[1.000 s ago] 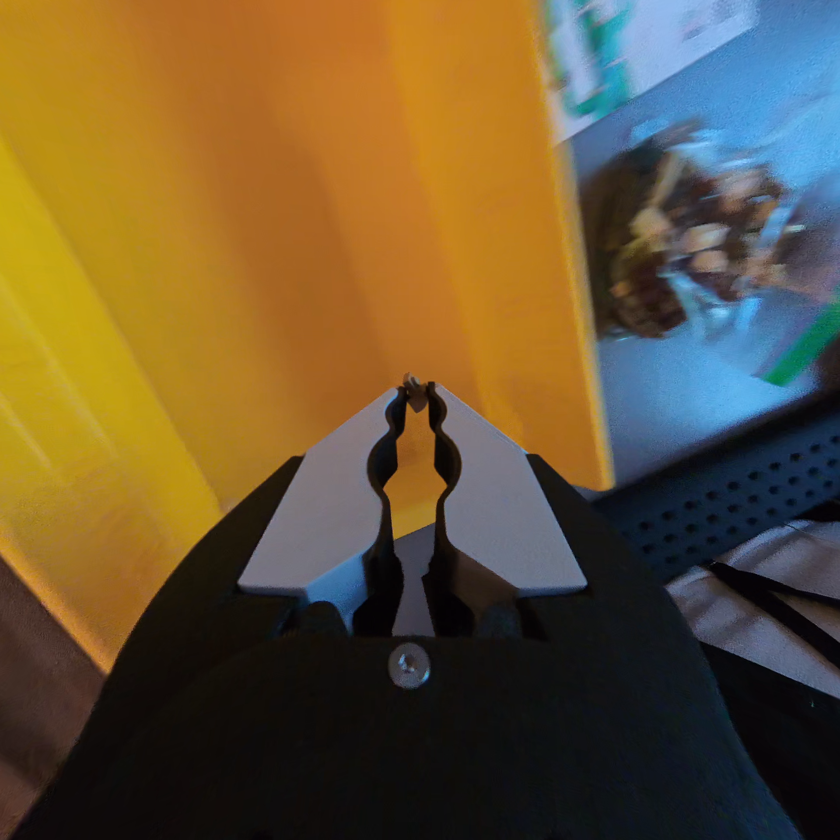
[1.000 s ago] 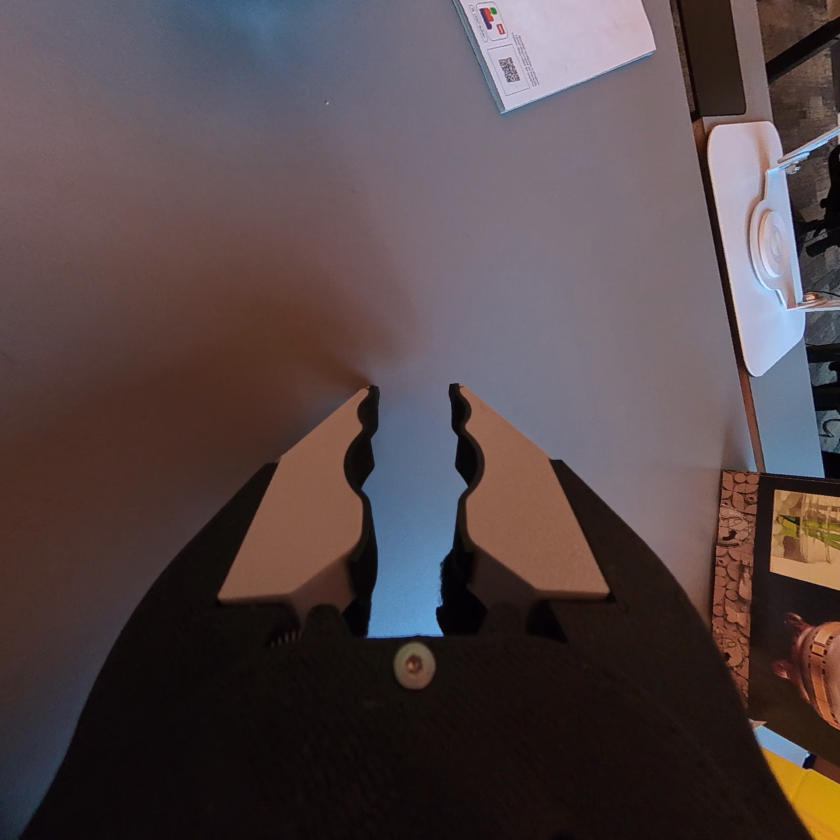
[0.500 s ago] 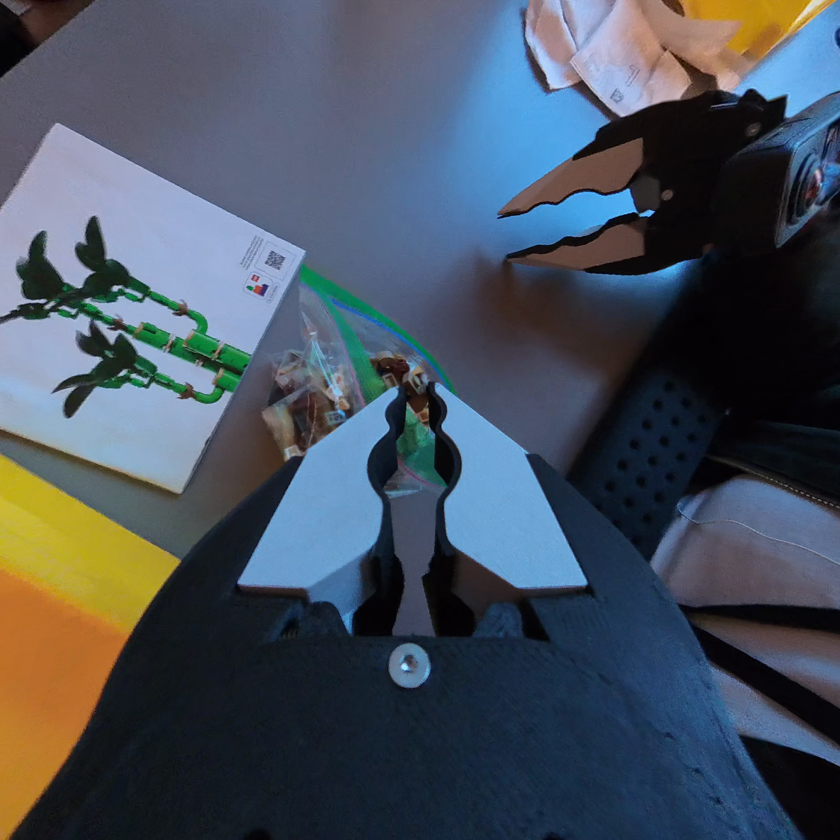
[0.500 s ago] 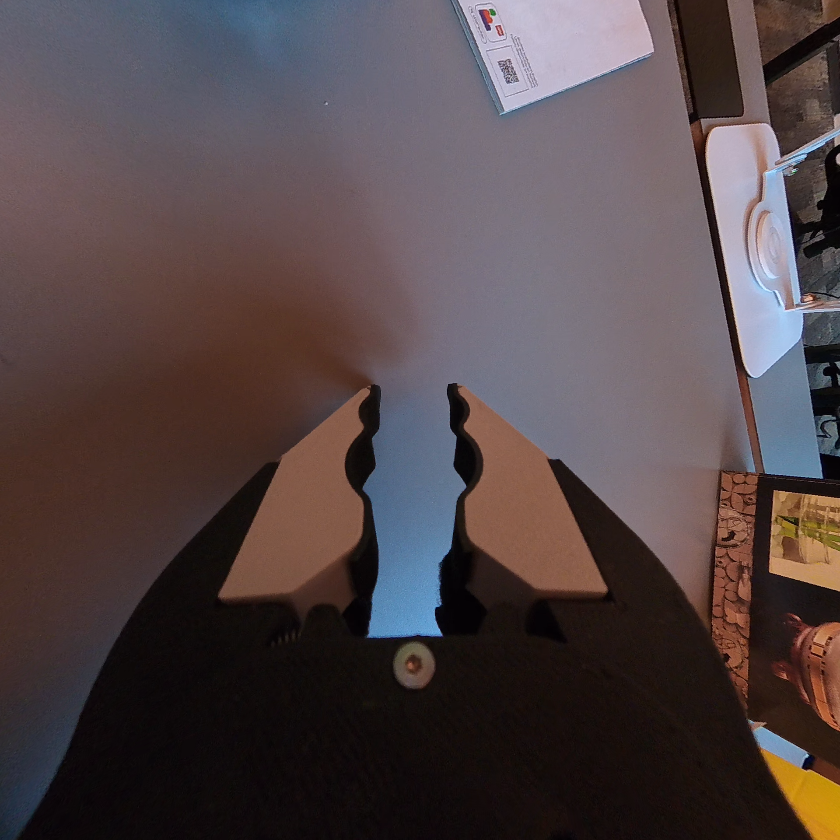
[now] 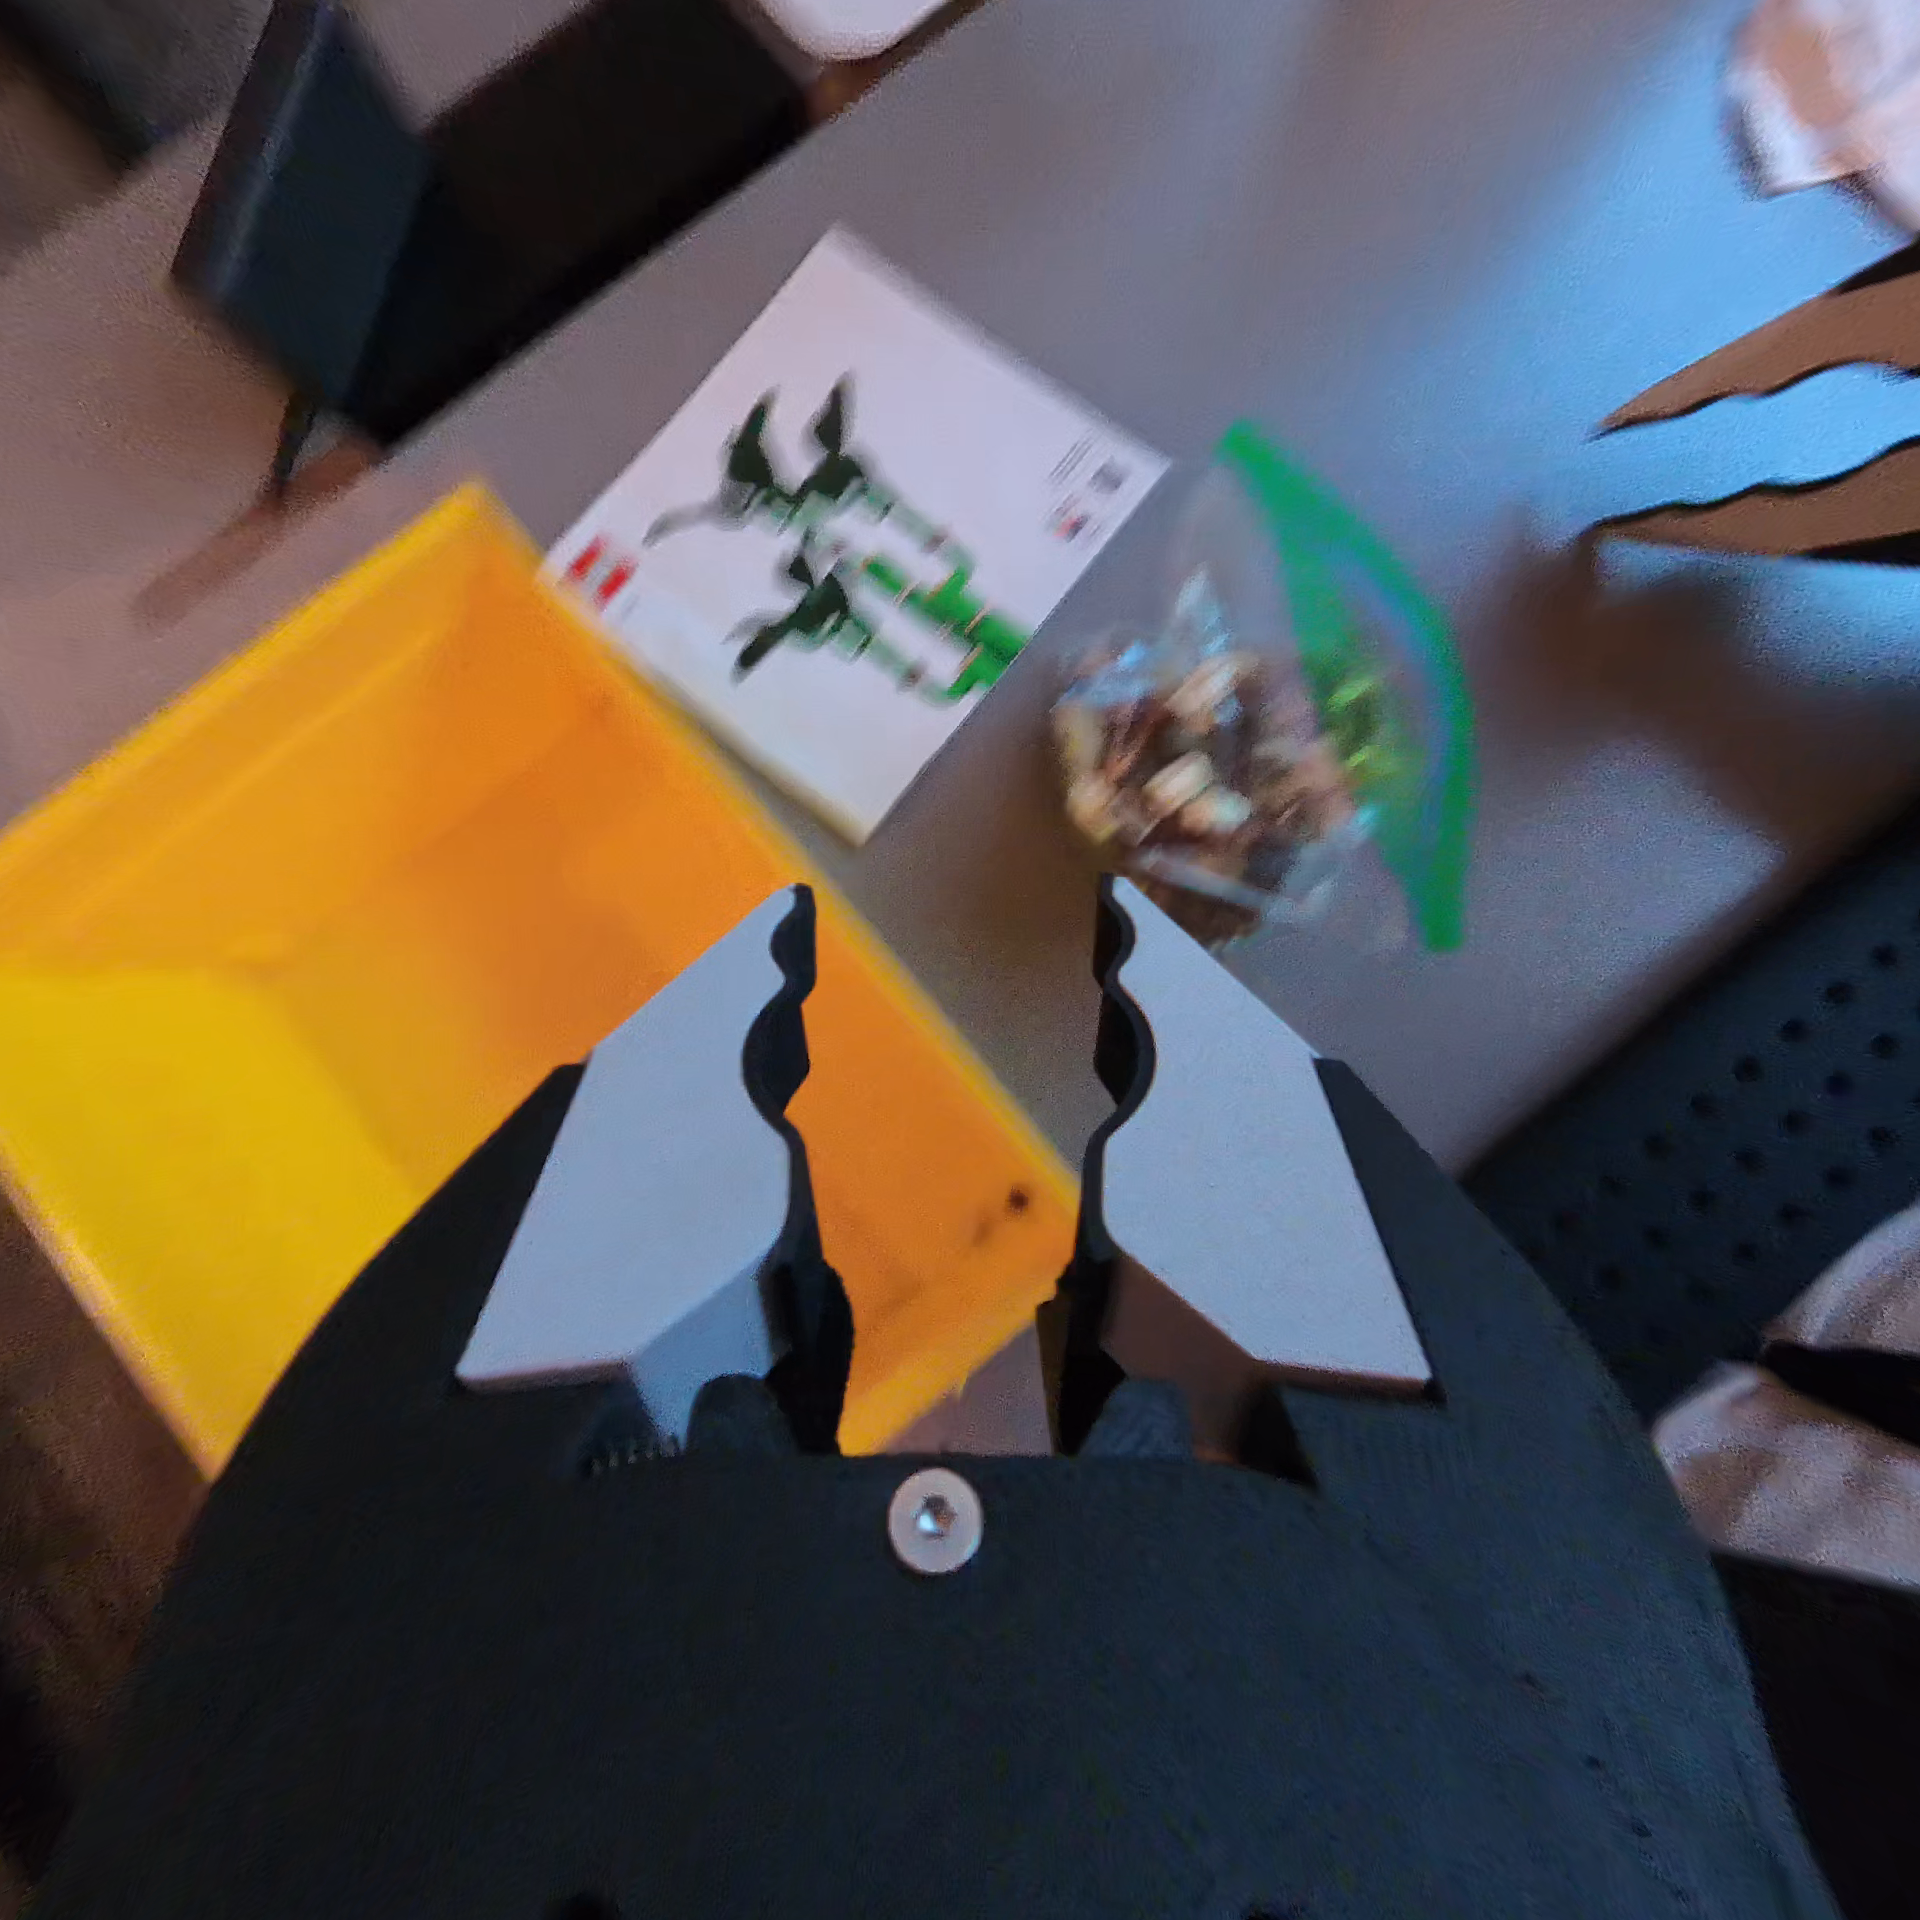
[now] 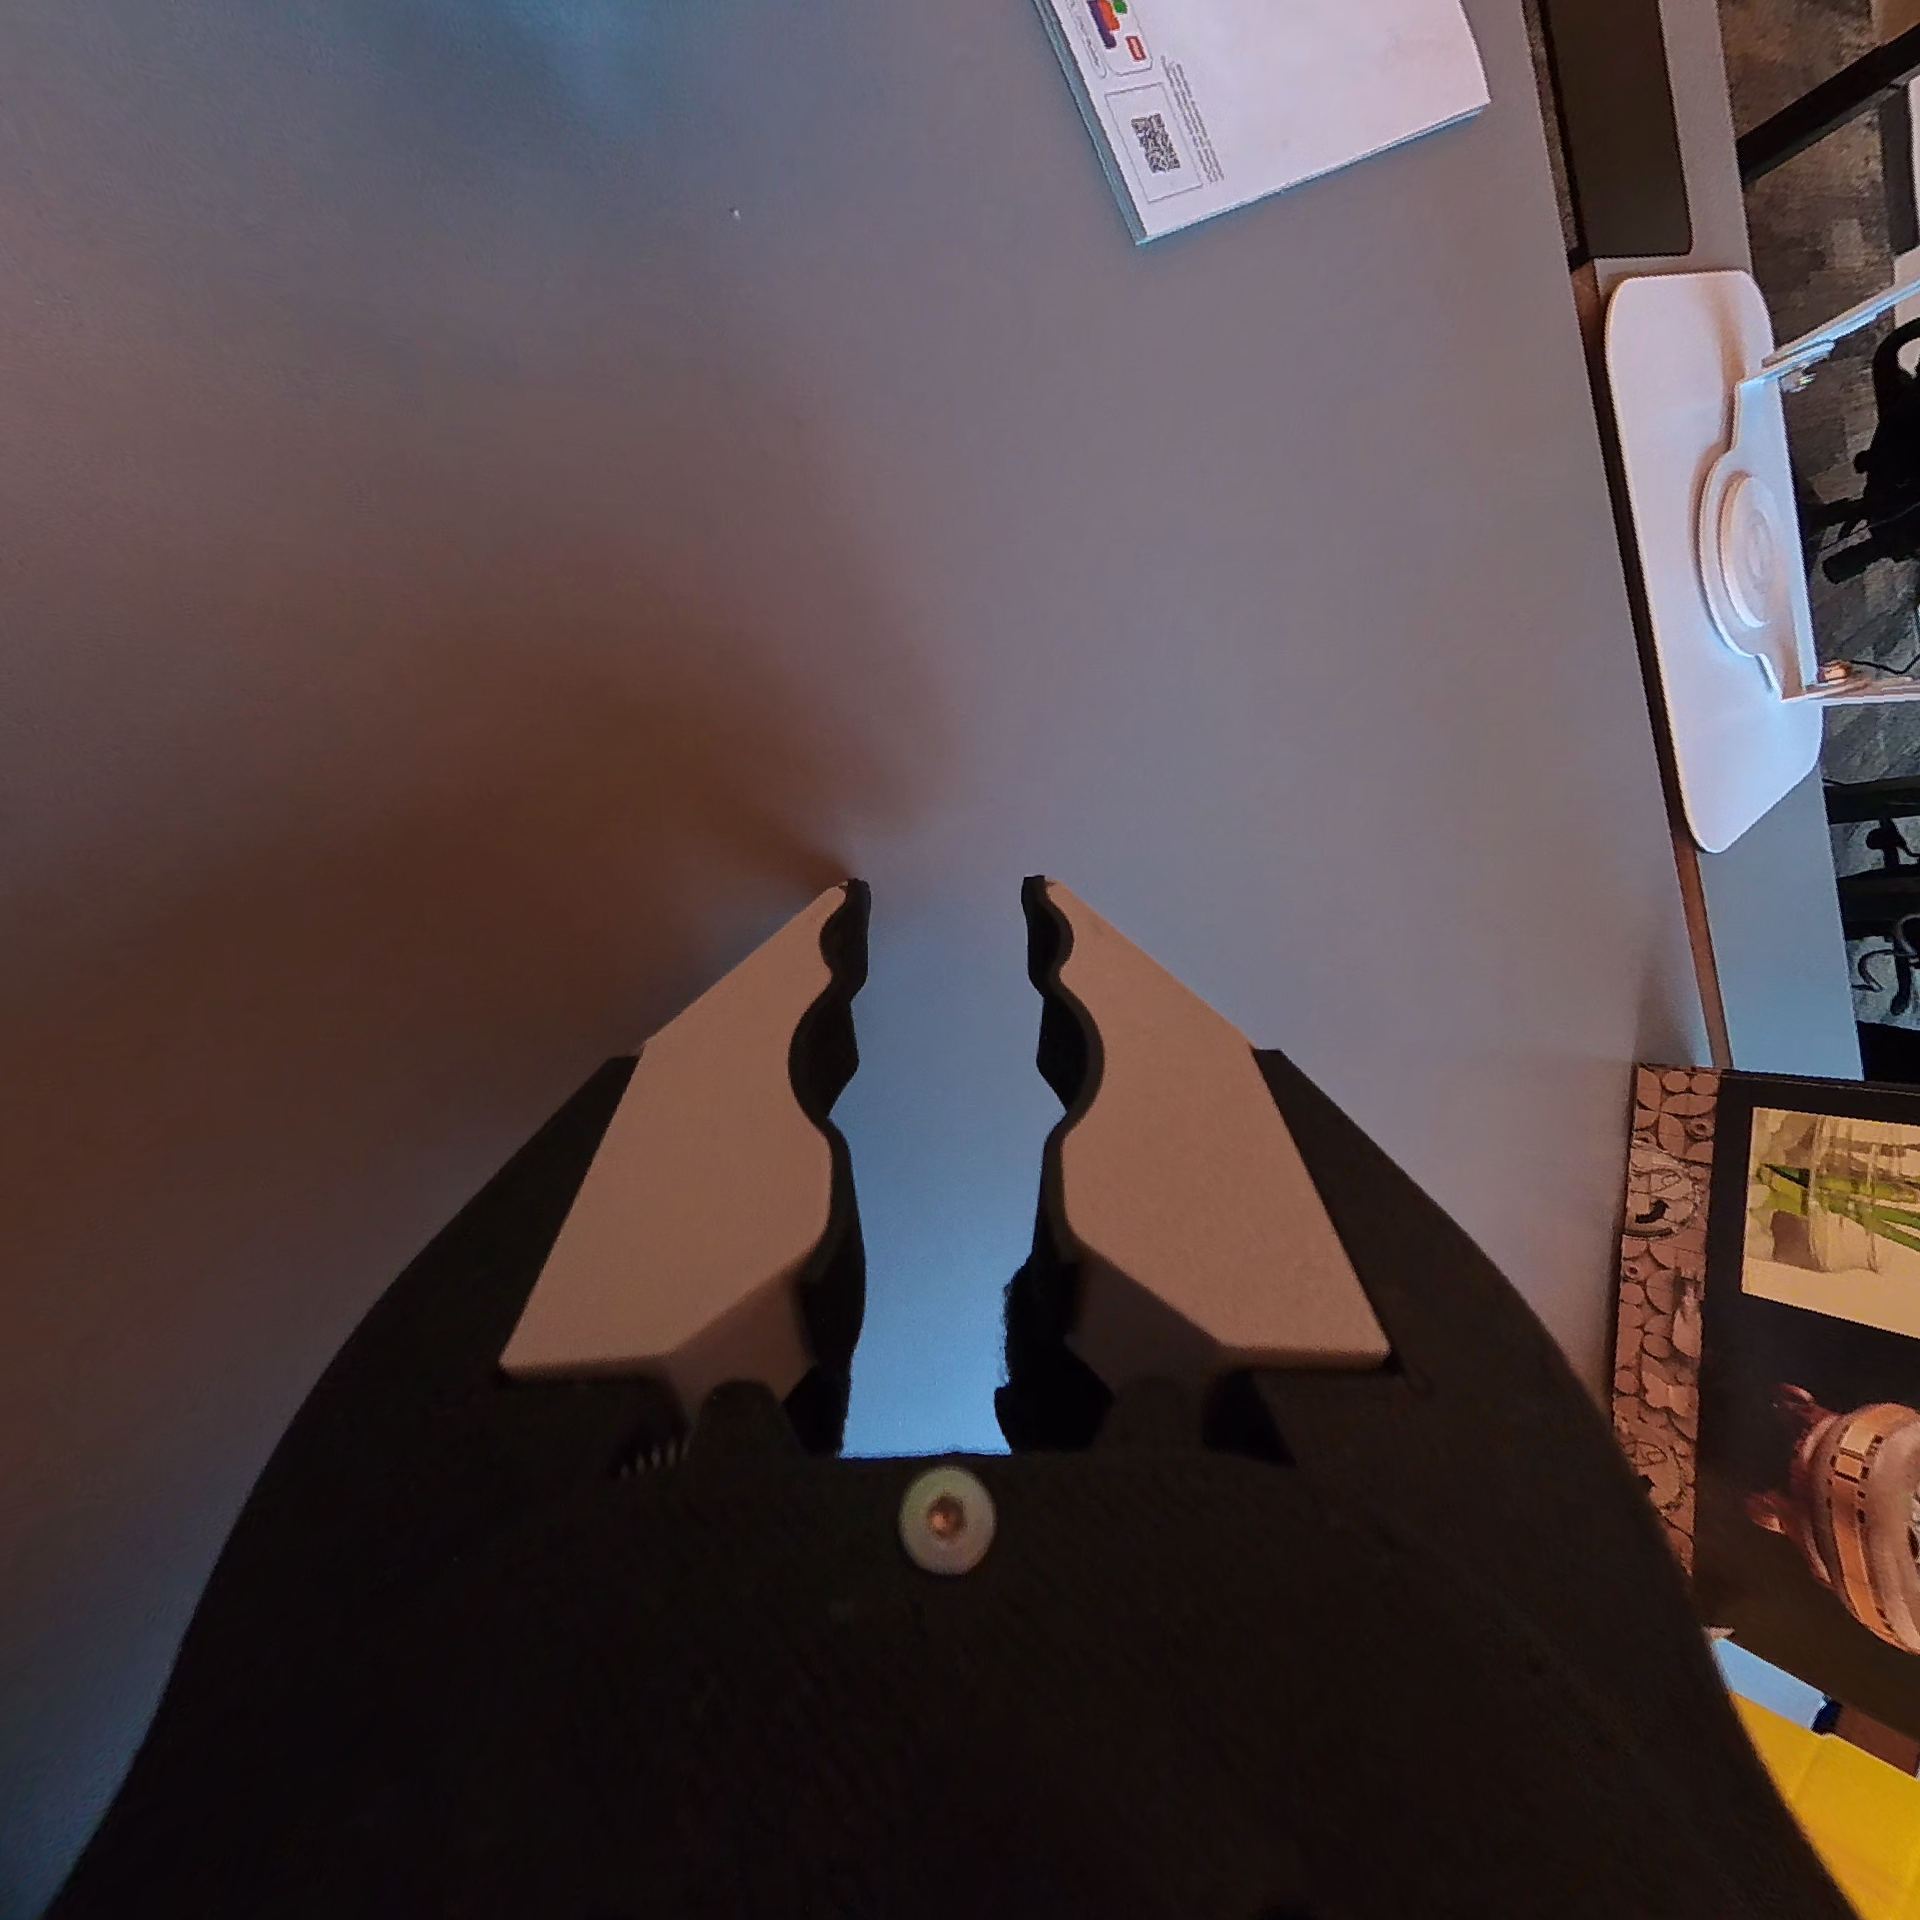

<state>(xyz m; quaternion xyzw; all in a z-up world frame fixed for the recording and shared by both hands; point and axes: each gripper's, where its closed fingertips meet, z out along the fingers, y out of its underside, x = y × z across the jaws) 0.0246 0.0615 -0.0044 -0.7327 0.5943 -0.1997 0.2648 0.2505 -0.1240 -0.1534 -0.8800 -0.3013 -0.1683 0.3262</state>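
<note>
A grey worktop (image 5: 1299, 208) fills both views, with a dark chair-like shape beyond its far edge in the blurred left wrist view.

The left gripper (image 5: 954, 899) is spread wide with nothing between its fingers. It hangs above the near right corner of one yellow box (image 5: 364, 883), whose open inside looks bare apart from a couple of small dark specks by the corner. Ahead and slightly left of it lies one white booklet (image 5: 862, 540) printed with green plant stems. Just ahead to its right sits one clear zip bag (image 5: 1247, 748) with a green seal strip, holding small brown and tan pieces too blurred to count.

The right gripper (image 6: 943, 885) is partly open and empty, its tips close to bare worktop; whether they touch it is unclear. Ahead of it to the right is the booklet's corner (image 6: 1278, 94). A white tray-like plate (image 6: 1694, 540) lies farther right, and a dark printed box (image 6: 1787, 1351) sits beside its right finger.
</note>
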